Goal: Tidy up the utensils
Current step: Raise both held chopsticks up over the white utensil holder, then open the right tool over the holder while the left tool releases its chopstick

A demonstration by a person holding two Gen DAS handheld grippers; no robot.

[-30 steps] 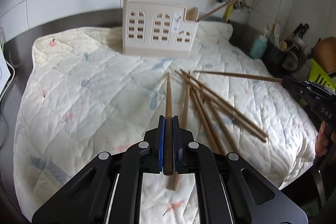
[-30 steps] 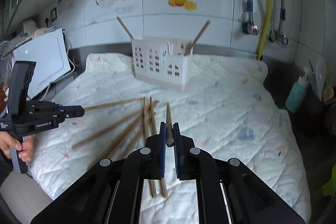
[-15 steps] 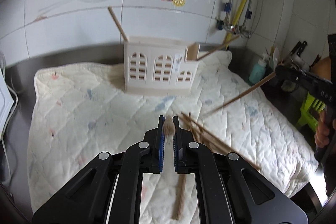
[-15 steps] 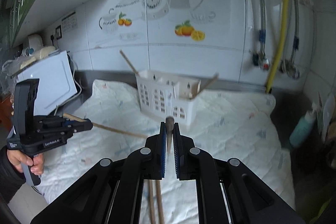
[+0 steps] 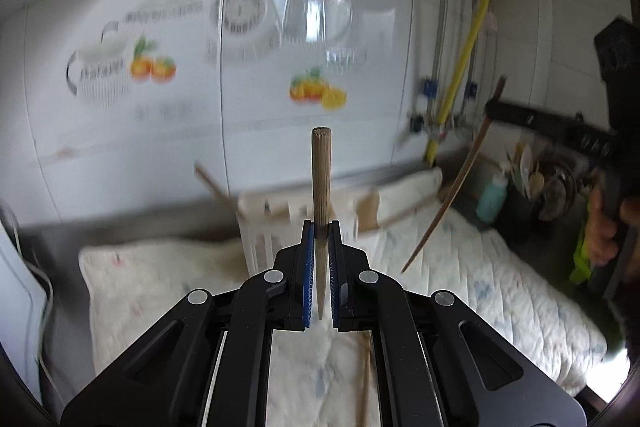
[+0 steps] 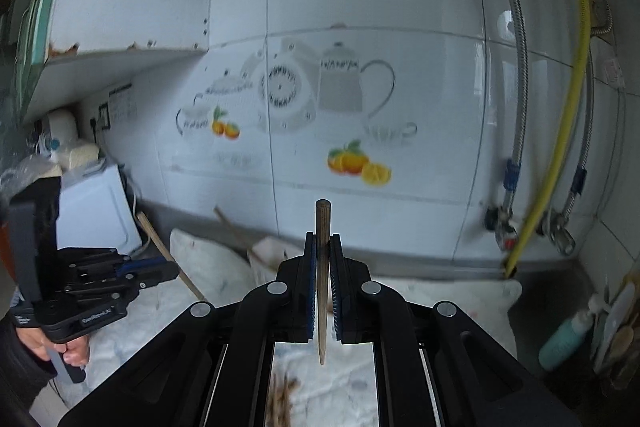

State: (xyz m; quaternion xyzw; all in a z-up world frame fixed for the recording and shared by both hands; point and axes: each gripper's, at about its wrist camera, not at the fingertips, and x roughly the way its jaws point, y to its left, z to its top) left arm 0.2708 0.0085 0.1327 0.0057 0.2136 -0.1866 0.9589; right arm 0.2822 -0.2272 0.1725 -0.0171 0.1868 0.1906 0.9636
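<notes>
Left hand-held gripper (image 5: 320,227): we have the jaws closed on a chopstick (image 5: 321,183), pinched between the blue pads (image 5: 307,267). It stands upright at frame centre, blunt end up against the tiled wall (image 5: 180,27), thin tip down between the fingers.

Right hand-held gripper (image 6: 323,239): same picture, jaws clamped on a second chopstick (image 6: 322,267), upright, blunt end above the fingertips, pointed end below them, at centre of frame.

In the left wrist view we see the right unit at the right edge, its chopstick slanting down toward the quilted mat (image 5: 480,275).

The white utensil holder (image 5: 280,211) sits on the mat just behind the left gripper's tips, blurred, with a stick (image 5: 212,183) leaning out of its upper left.

Loose chopsticks (image 6: 282,399) lie on the mat at the bottom of the right wrist view, partly hidden by the gripper body. The mat covers the surface.
</notes>
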